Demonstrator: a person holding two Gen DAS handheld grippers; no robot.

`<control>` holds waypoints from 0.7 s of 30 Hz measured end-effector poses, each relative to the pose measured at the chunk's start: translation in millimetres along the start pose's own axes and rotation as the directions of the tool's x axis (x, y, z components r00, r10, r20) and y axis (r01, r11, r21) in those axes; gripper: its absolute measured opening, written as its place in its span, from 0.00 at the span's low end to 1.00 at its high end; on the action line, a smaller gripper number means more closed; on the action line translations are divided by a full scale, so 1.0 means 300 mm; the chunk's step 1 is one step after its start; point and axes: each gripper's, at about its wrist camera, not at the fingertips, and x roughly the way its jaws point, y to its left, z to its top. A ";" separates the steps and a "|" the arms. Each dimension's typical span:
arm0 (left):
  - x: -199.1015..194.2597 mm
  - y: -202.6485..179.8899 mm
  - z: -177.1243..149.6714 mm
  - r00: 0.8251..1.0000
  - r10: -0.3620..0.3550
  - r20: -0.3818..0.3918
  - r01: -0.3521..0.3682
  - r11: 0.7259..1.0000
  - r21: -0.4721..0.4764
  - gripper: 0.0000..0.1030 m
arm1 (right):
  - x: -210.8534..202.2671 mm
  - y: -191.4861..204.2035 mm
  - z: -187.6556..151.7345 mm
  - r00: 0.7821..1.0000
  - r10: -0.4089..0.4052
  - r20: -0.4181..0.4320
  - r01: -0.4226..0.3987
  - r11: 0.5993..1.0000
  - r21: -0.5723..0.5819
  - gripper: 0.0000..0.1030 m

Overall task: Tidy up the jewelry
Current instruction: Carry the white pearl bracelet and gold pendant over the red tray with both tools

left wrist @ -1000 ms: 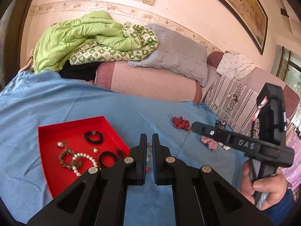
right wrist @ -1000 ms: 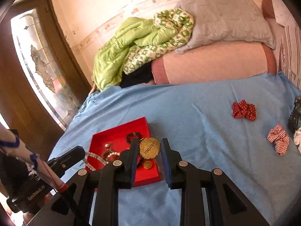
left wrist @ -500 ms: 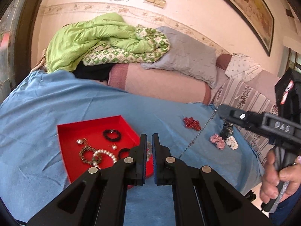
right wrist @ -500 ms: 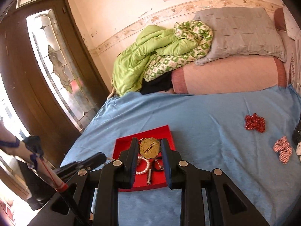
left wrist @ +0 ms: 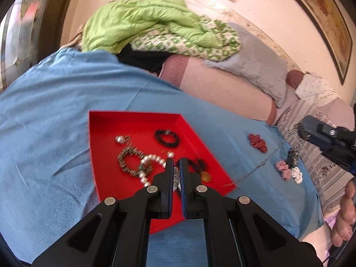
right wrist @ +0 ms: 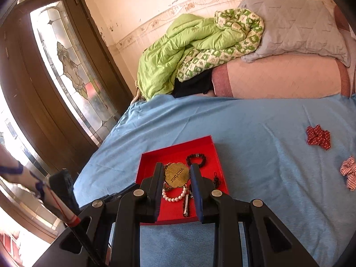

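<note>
A red tray (left wrist: pixel 133 124) lies on the blue cloth and holds a pearl bracelet (left wrist: pixel 153 160), a black bead bracelet (left wrist: pixel 166 138) and other pieces. My left gripper (left wrist: pixel 175 171) is shut on a small silvery piece over the tray's near side; a thin chain (left wrist: pixel 255 169) runs from it toward my right gripper (left wrist: pixel 311 131). In the right wrist view my right gripper (right wrist: pixel 176 175) is shut on a gold medallion (right wrist: pixel 176 175) marked JINLUDA, above the red tray (right wrist: pixel 211 155).
A red bow (left wrist: pixel 257 142), a checked bow (left wrist: pixel 283 169) and a white flower piece (left wrist: pixel 297 174) lie on the cloth right of the tray. Behind are a pink bolster (left wrist: pixel 222 89), green quilt (left wrist: pixel 142 29) and grey pillow (left wrist: pixel 262 66). A glass door (right wrist: pixel 66 66) stands left.
Both grippers have moved left over the red tray, each holding its piece. The chain now stretches between them.
</note>
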 end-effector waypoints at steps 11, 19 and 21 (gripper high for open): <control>0.085 0.076 -0.030 0.998 0.030 -0.056 -0.031 0.999 -0.021 0.05 | 0.118 -0.019 -0.018 0.998 -0.015 -0.061 0.016 1.000 0.007 0.25; 0.113 0.085 -0.040 0.994 0.055 -0.089 -0.055 0.998 0.006 0.05 | 0.223 -0.059 -0.067 0.991 -0.029 -0.131 0.033 0.999 0.026 0.25; 0.118 0.082 -0.043 0.994 0.058 -0.096 -0.057 0.998 0.013 0.05 | 0.251 -0.071 -0.082 0.988 -0.033 -0.149 0.038 0.999 0.031 0.25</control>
